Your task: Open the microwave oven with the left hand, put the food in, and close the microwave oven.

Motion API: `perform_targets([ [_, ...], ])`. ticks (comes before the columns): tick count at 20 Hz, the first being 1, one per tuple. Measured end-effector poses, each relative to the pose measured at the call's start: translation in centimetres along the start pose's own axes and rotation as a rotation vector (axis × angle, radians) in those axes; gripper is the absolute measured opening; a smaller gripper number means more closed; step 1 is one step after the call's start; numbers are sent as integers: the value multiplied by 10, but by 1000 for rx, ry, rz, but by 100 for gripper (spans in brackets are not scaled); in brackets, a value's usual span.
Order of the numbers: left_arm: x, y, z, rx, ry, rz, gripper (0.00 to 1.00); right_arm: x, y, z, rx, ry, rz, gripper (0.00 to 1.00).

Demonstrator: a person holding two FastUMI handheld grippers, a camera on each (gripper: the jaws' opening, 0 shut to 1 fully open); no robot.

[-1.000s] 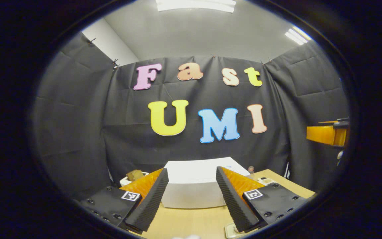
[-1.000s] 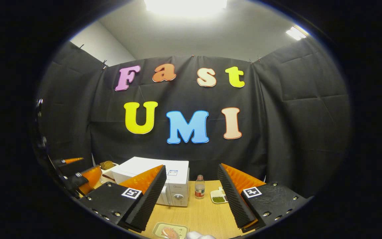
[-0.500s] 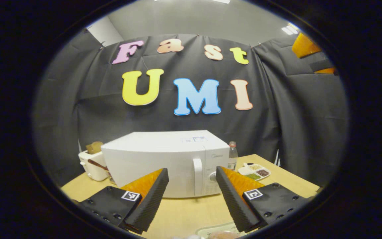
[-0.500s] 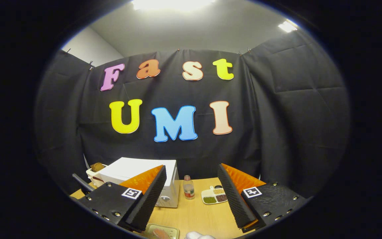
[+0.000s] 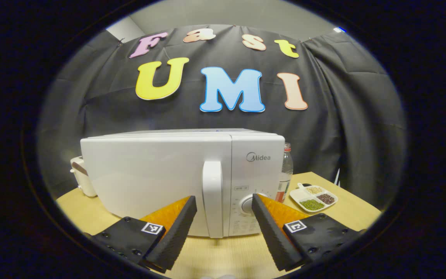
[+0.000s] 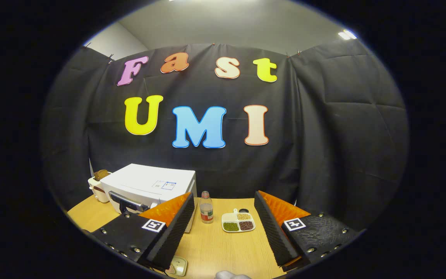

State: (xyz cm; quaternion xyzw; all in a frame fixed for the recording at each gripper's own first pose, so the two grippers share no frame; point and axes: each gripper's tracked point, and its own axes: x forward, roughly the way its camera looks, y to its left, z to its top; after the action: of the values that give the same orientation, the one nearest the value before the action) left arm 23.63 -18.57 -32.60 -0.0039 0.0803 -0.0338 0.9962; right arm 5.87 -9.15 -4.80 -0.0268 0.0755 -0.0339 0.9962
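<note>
The white microwave (image 5: 161,174) stands on the wooden table with its door shut. Its upright white handle (image 5: 212,197) rises just beyond the gap between my left gripper's fingers. My left gripper (image 5: 221,232) is open, close in front of the door and holding nothing. In the right gripper view the microwave (image 6: 145,184) sits at the back left, and a dark bar that looks like the other gripper crosses its front. My right gripper (image 6: 223,232) is open and empty above the table. A corner of the pale food tray (image 6: 179,266) peeks out beside its left finger.
A clear bottle (image 5: 285,170) stands right of the microwave, and a white divided dish (image 5: 314,195) of beans lies beyond it. A white toaster (image 5: 80,179) sits left of the microwave. The same bottle (image 6: 206,212) and dish (image 6: 238,223) lie ahead of the right gripper.
The left gripper has dropped and come close to the microwave door, so the handle now lines up between its fingers. The right gripper has shifted; the food tray has slid to the bottom edge.
</note>
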Motion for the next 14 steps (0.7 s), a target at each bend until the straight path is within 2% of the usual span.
perform_targets([
  [4, 7, 3, -2, -42, -1, -1, 98, 2, 1, -15, 0, 35, 5, 95],
  [6, 11, 2, -2, -36, 6, -13, 89, 3, 2, -19, -5, 44, 11, 95],
  [7, 13, 11, -5, -16, 16, 18, 72, 3, 4, -21, -7, 51, 19, 95],
  [9, 15, 8, -8, -16, 18, 8, 38, 3, 6, -26, -13, 61, 24, 95],
  [14, 12, 9, -6, 1, 35, -12, 30, -2, 13, -28, -19, 66, 34, 95],
])
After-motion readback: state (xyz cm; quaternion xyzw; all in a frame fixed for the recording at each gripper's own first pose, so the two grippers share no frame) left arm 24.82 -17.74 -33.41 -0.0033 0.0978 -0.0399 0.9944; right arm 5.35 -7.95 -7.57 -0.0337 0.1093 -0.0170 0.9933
